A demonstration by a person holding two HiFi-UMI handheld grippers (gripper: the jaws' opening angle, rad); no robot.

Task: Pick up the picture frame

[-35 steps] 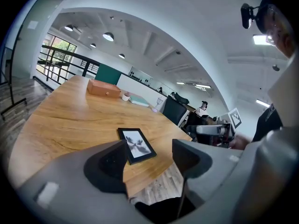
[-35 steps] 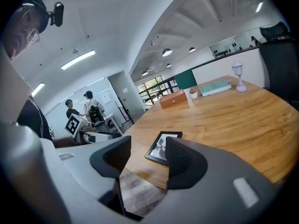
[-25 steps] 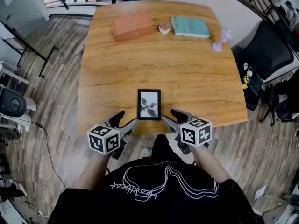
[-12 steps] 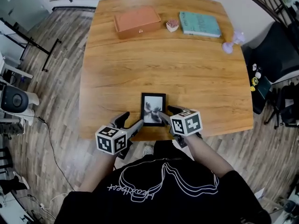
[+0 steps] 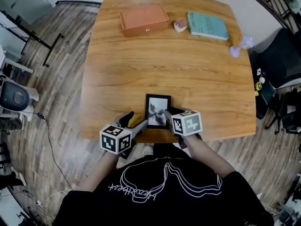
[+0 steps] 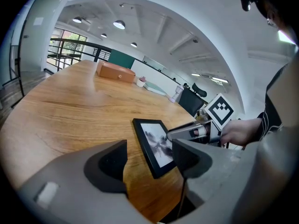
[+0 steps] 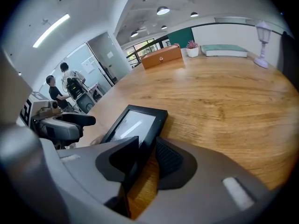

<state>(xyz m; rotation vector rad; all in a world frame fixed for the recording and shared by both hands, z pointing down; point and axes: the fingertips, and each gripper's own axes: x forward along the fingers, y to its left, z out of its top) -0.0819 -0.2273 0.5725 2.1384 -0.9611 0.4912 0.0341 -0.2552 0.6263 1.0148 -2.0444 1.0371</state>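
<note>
Picture frame lies face-up on the desk, by the edge nearest the person. It looks flat or nearly so. I cannot tell whether the frame's right side has left the wood yet.

Right claw is at the frame's near-right corner. In the right gripper view its jaws straddle the frame's right border, one jaw over the glass and the ribbed one against the outer edge. The gap is narrow, so the border reads as pinched, though how firmly is a guess.

Left claw sits just beside the frame's near-left corner. Its jaws are spread wide with nothing gripped, and only bare wood and the frame's corner show beyond them.

Progress, as judged:
- Approach done.
- Grasp on the right side made, or in the act of closing.
- Lift not yet begun.
- Left claw plays no part so far.

What is left is to confirm the pinch and raise the frame clear of the desk.

A box, a small plant, a book and a little lamp sit well beyond the frame, out of the way.
</note>
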